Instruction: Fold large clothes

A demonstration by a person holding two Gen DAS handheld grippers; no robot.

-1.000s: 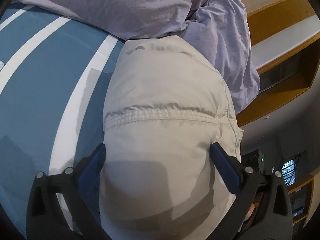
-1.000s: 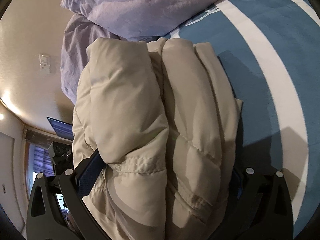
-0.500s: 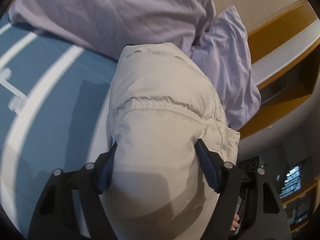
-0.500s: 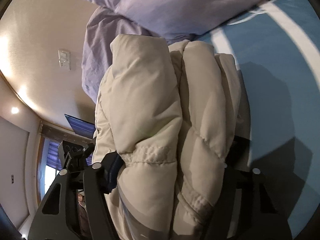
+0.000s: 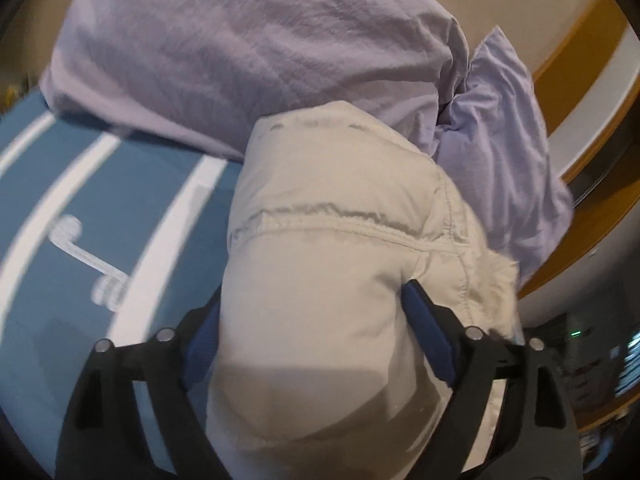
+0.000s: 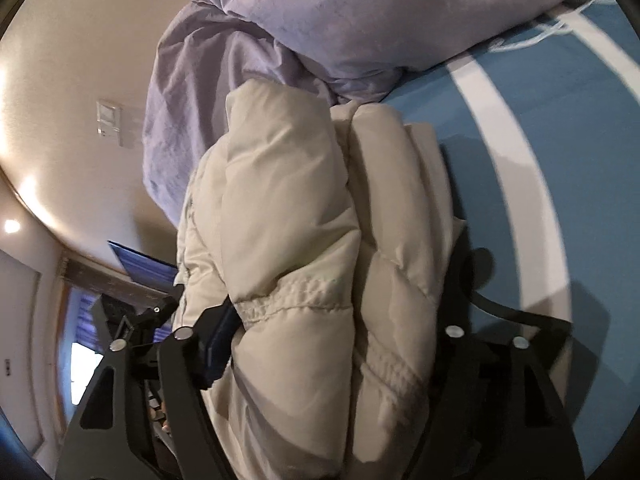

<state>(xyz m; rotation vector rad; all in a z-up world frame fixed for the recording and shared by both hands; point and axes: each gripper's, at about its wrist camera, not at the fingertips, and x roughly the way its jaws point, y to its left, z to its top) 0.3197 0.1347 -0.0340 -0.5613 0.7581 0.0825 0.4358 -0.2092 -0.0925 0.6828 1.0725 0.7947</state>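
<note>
A folded beige puffer jacket fills the middle of the left wrist view and is held up off the bed. My left gripper is shut on one end of it, blue pads pressing both sides. In the right wrist view the same jacket shows as a thick stack of folds. My right gripper is shut on the other end of the bundle; its right finger is mostly hidden behind the fabric.
A blue bedspread with white stripes lies below. Lilac pillows are piled just beyond the jacket. A wooden shelf unit stands to the right. A wall switch is on the wall.
Both grippers have closed tighter on the jacket and lifted it off the bed. The bundle has tilted up and moved closer to the pillows.
</note>
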